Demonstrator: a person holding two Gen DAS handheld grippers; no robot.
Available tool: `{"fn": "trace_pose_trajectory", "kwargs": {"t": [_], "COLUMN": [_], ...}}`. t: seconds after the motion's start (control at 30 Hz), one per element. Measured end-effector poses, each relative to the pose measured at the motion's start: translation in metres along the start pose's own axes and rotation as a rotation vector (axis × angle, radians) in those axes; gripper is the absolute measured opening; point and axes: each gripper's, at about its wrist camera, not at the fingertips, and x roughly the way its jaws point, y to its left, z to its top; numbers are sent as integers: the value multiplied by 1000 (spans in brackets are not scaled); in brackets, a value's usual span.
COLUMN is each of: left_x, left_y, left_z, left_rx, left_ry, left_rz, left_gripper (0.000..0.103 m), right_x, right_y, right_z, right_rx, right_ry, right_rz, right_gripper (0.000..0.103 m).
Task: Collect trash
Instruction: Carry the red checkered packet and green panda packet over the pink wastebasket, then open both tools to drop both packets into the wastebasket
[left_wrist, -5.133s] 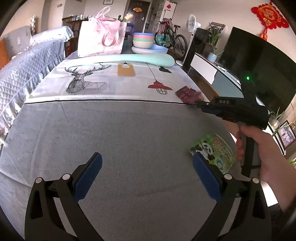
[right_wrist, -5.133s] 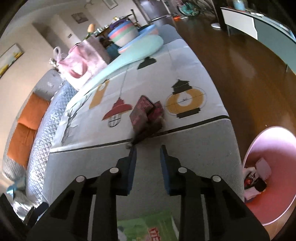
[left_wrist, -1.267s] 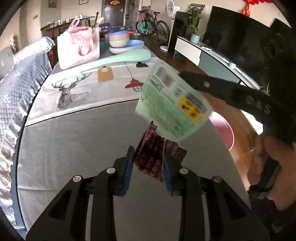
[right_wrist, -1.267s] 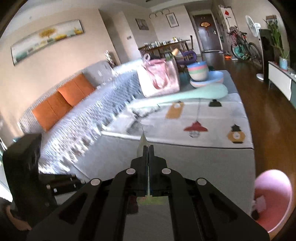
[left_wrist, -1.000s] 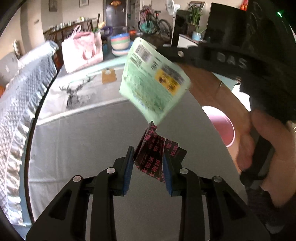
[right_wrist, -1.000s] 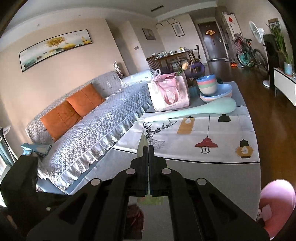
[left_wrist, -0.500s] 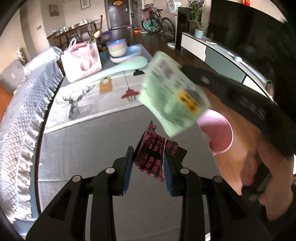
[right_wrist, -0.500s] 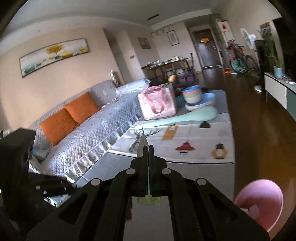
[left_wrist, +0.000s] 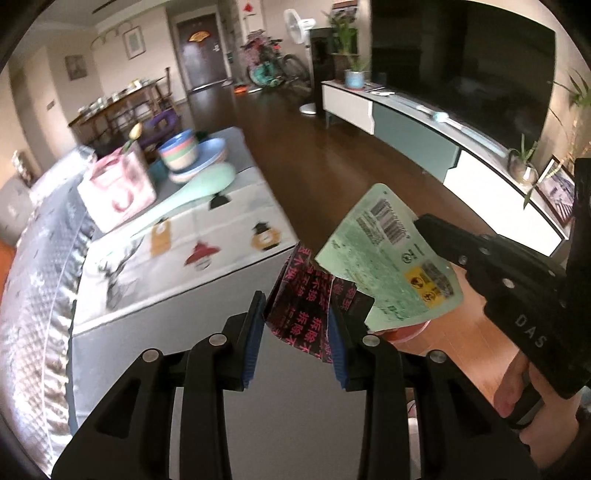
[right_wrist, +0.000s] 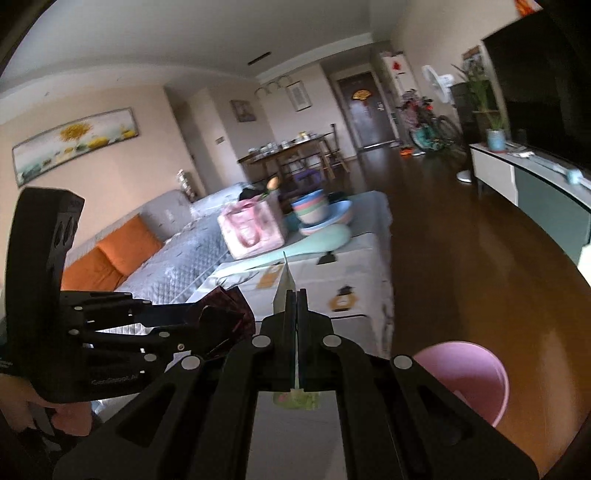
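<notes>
Gripping wrappers past the table edge (left_wrist: 280, 254), left tongs (left_wrist: 295, 332) clench the dark wrapper (left_wrist: 306, 306), right tongs (right_wrist: 296, 332) the green packet (left_wrist: 388, 254).

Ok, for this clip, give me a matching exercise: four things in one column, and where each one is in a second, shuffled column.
Things:
1. green wrapper
2. dark red wrapper
3. pink bin
4. pink bag

Places:
A. on the floor beside the table
B. on the table, next to the stacked bowls
C. clamped in the right gripper
D. clamped in the left gripper

Pairs: 1-C, 2-D, 3-A, 4-B
</notes>
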Motion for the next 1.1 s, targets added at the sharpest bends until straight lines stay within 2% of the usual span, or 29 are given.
{"fn": "trace_pose_trajectory", "kwargs": {"t": [0.27,0.53,0.83,1.1], "left_x": [17,74,148,226], "left_y": [-47,-83,-111,-129], "left_z": [22,32,29,14], "left_rx": [33,51,55,53], "left_ry": [-51,-4,56,176], "left_rz": [-56,-118,-143,-175], "left_gripper": [32,32,32,34], "right_x": [-25,-17,23,62], "right_y": [-61,-131,-178,-209], "right_z": [18,18,-7,-45], "right_rx": [70,191,306,422], "right_ry": [-67,-56,71,231], "right_rz": [-72,-114,-129,-201], "right_gripper": [1,1,1,1]}}
